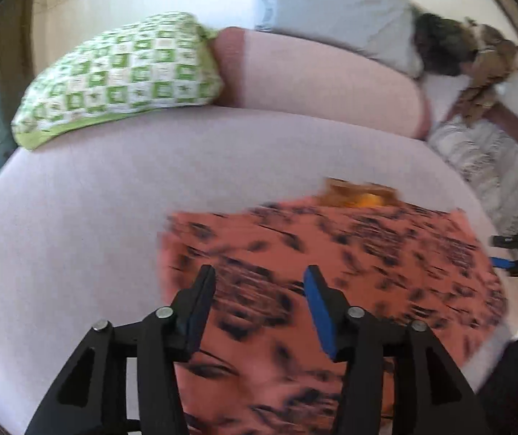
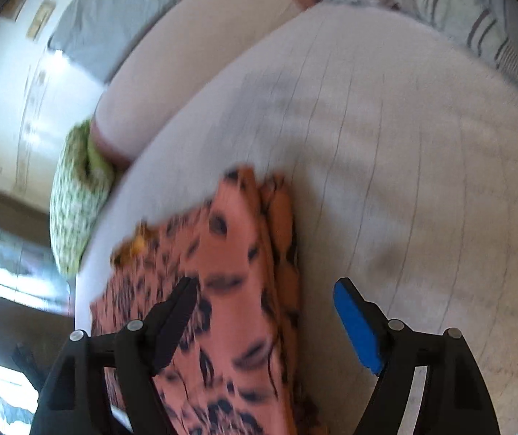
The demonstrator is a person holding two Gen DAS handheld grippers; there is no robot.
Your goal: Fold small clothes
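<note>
So, fold's down, I reckon. The cloth (image 1: 331, 272), salmon with dark print, lies flat on the bed (image 1: 114, 199), near edge, right of middle. My left gripper (image 1: 257, 290) hangs just over it, jaws apart, nothing pinched. Right gripper (image 2: 264, 302) is spread wide too, empty, straddling the cloth's right edge, where you can see stacked layers (image 2: 280, 224). So it looks folded at least once already. Next I'd pick a fresh edge or corner, pinch both layers together, and carry it across square without dragging the pile. Hard to tell much else: both views are smeared, the near end of the cloth is cut off behind my fingers, and there's some orange-brown bit (image 1: 360, 195) at the far edge I can't make out.
</note>
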